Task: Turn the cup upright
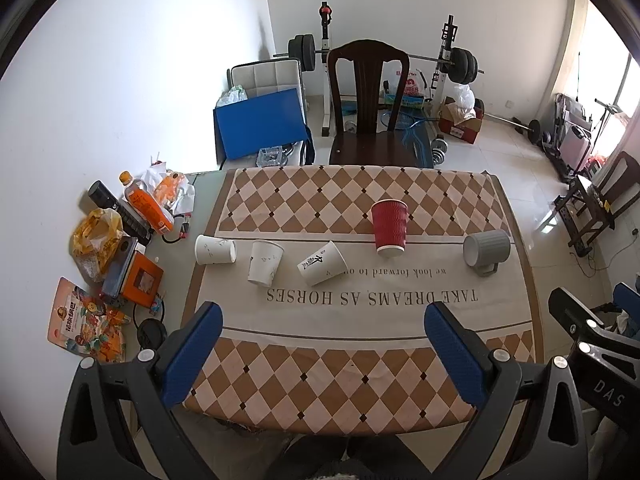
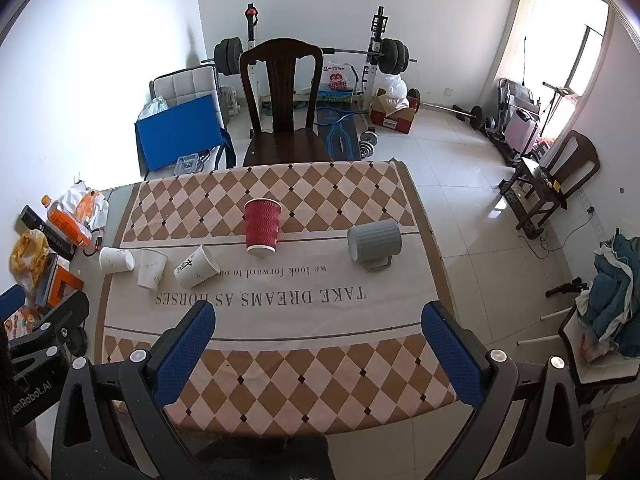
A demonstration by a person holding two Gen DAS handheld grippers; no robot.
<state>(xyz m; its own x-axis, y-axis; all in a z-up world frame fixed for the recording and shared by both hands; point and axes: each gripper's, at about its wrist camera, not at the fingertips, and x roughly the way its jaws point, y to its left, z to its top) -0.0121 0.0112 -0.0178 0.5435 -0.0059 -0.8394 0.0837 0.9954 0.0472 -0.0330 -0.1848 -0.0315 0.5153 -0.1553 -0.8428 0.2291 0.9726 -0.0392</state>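
Cups are lined up across the middle of the counter (image 1: 516,280), on the pale band of a checked cloth (image 1: 360,376). Farthest left, a white paper cup (image 1: 215,250) is seen on its side. Just right of it, a second white cup (image 1: 265,262) and a third with black lettering (image 1: 322,263) are seen tipped over too. A red ribbed cup (image 1: 389,229) is placed mouth-down to their right, and a grey mug (image 1: 486,249) is laid on its side near the right edge, handle toward the near side. All five are kept well apart from both grippers. The left gripper (image 1: 323,354) is held over the near edge, jaws spread wide with nothing between them. The right gripper (image 2: 317,354) is likewise held with jaws apart. A dark wooden chair (image 1: 370,100) is seen beyond the far edge.
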